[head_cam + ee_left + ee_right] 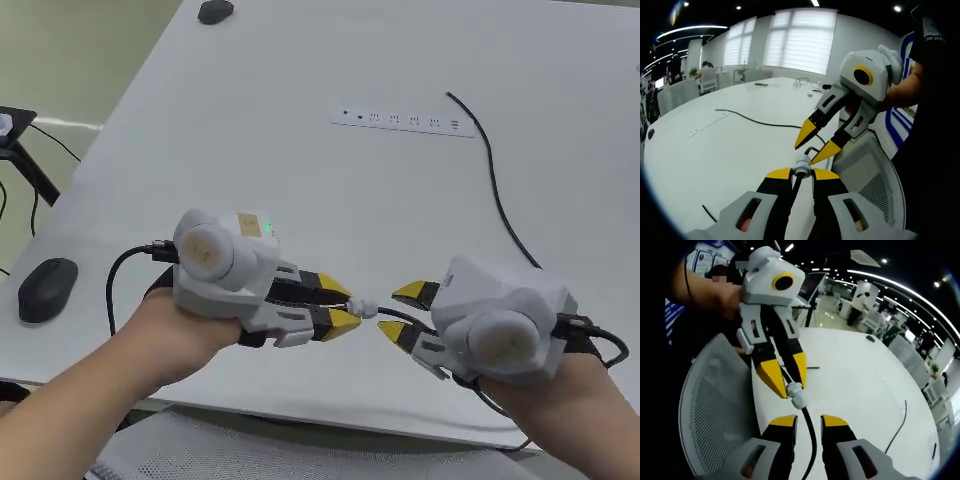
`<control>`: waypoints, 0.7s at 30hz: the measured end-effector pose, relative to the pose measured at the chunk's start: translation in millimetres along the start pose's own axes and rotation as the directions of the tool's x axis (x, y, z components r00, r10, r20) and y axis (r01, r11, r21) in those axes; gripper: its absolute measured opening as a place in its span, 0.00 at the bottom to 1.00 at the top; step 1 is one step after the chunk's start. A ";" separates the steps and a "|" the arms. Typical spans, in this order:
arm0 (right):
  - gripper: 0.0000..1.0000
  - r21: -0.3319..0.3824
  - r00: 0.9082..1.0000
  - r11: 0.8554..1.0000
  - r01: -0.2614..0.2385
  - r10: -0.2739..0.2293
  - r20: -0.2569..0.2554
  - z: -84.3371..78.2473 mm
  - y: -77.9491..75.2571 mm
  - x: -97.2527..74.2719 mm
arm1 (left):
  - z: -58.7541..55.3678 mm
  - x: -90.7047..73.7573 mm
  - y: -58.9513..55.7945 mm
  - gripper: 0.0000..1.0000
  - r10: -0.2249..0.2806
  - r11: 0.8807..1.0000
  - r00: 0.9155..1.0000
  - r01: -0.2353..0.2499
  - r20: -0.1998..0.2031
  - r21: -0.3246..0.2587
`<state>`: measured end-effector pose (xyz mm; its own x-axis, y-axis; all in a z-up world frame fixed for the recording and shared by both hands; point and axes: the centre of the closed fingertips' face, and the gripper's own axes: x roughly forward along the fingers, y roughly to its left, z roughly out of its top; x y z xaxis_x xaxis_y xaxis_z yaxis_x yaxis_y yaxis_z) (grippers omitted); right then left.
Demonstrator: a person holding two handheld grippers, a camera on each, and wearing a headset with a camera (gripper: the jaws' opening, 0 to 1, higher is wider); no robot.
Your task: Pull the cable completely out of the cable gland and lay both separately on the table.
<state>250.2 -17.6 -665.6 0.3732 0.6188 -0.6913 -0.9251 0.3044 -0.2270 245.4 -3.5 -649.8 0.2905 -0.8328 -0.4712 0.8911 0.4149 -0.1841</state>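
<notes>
Fingers of left gripper (347,304): pinched on the white cable gland (802,164) at their tips.
Fingers of right gripper (393,310): spread either side of the black cable (810,436), not clamping it.
Gland and cable: in the air over the table's (300,180) near edge, cable threaded through gland.
Progress: barely begun, I judge; pull-out and both lay-downs remain.

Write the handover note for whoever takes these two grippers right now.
Left gripper: shut on the cable gland, held in the air over the near edge of the table.
Right gripper: open, its fingers on either side of the black cable close to the gland, not gripping it.
Done: the gland is off the table and firmly held.
Not done: the cable is still in the gland.
Left to do: close the right gripper on the cable, pull it fully out, then lay the gland and cable apart on the table.
</notes>
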 end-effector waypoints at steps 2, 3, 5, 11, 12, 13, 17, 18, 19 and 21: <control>0.14 -0.008 1.000 1.000 -0.003 0.003 -0.001 1.1 1.1 0.4 | 0.7 0.0 -0.5 0.15 -0.001 1.000 1.000 0.001 0.002 0.001; 0.13 -0.012 1.000 1.000 -0.004 0.004 -0.001 1.4 1.2 0.5 | 0.6 0.1 -0.4 0.15 -0.001 1.000 1.000 0.001 0.001 0.003; 0.10 -0.021 1.000 1.000 0.000 0.000 -0.002 2.0 0.1 0.6 | 0.4 0.2 -0.2 0.15 -0.002 1.000 1.000 0.002 0.000 0.004; 0.02 -0.027 1.000 1.000 0.005 -0.006 -0.014 0.8 -1.5 1.7 | 0.8 0.6 -0.4 0.15 -0.002 1.000 1.000 0.002 0.002 0.007; 0.02 -0.024 1.000 1.000 0.004 -0.005 -0.013 0.6 -1.8 1.9 | 0.7 0.7 -0.3 0.15 -0.002 1.000 1.000 0.002 0.002 0.005; 0.02 -0.019 1.000 1.000 0.004 -0.004 -0.013 0.4 -1.9 1.9 | 0.7 0.6 -0.1 0.15 -0.001 1.000 1.000 0.001 0.002 0.005; 0.01 0.014 1.000 1.000 0.009 -0.009 -0.006 0.6 -2.7 3.4 | 0.8 -0.1 1.1 0.15 0.001 1.000 1.000 -0.001 0.004 0.007; 0.01 0.025 1.000 1.000 0.010 -0.010 -0.005 0.5 -2.8 3.6 | 0.7 -0.1 1.2 0.15 0.001 1.000 1.000 -0.001 0.004 0.007; 0.01 0.031 1.000 0.999 0.011 -0.011 -0.002 0.4 -3.1 3.8 | 0.8 -0.1 1.8 0.15 0.001 1.000 1.000 -0.002 0.004 0.010; 0.01 0.041 1.000 0.999 0.015 -0.015 -0.003 -1.1 -4.2 4.5 | 0.8 0.0 2.3 0.15 0.003 1.000 1.000 -0.003 0.003 0.012</control>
<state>255.7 -16.8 -668.5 0.3864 0.6117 -0.6903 -0.9158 0.3431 -0.2086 247.7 -2.8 -649.6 0.2941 -0.8327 -0.4691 0.8943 0.4129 -0.1722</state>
